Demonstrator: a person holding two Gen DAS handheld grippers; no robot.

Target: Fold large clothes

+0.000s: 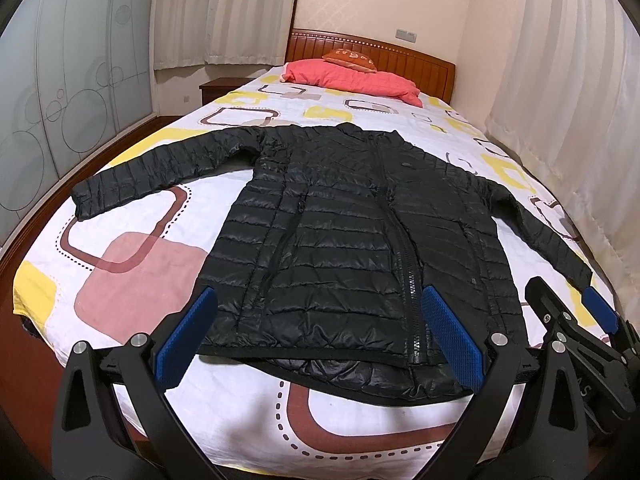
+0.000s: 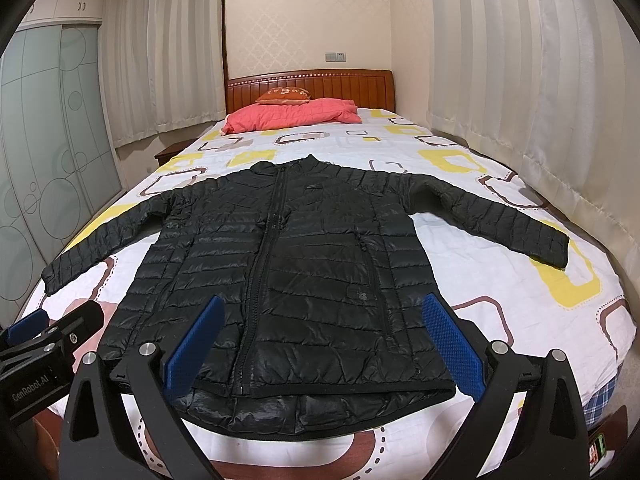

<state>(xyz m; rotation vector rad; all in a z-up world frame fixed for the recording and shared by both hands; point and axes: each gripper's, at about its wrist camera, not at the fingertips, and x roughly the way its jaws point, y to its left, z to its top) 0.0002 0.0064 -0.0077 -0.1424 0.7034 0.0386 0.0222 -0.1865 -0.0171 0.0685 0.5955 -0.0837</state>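
A black quilted puffer jacket (image 1: 344, 232) lies flat and face up on the bed, zipped, both sleeves spread out to the sides; it also shows in the right wrist view (image 2: 304, 256). My left gripper (image 1: 320, 332) is open and empty, held above the jacket's hem near the foot of the bed. My right gripper (image 2: 324, 340) is open and empty, beside the left one, also above the hem. The right gripper shows at the right edge of the left wrist view (image 1: 572, 312). The left gripper shows at the left edge of the right wrist view (image 2: 52, 328).
The bed sheet (image 1: 168, 256) is white with yellow, pink and brown squares. A pink folded quilt (image 2: 292, 116) and an orange cushion (image 2: 284, 95) lie by the wooden headboard (image 2: 312, 84). Curtains (image 2: 532, 92) hang along the right side; a glass wardrobe (image 2: 44, 152) stands left.
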